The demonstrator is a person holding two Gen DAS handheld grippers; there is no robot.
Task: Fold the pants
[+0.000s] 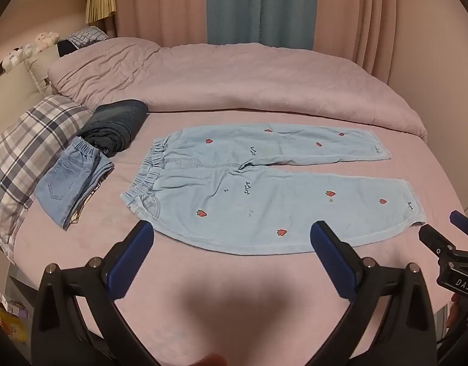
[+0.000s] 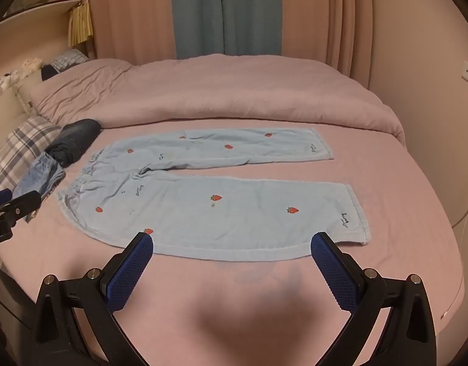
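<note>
Light blue pants [image 1: 264, 195] with small red strawberries lie flat on the pink bed sheet, waistband to the left, both legs spread apart toward the right. In the right wrist view the same pants [image 2: 234, 210] fill the middle of the bed. My left gripper [image 1: 232, 231] hovers open just before the near edge of the near leg, close to the waist end, nothing between its blue pads. My right gripper [image 2: 232, 241] is open too, above the near leg's hem end, holding nothing. The right gripper [image 1: 447, 238] also shows at the left wrist view's right edge.
A folded denim garment [image 1: 72, 186] and a rolled dark garment [image 1: 117, 125] lie left of the pants beside a plaid pillow [image 1: 29, 158]. A bunched pink duvet [image 1: 249, 82] runs along the far side. The bed's near edge drops off at lower left.
</note>
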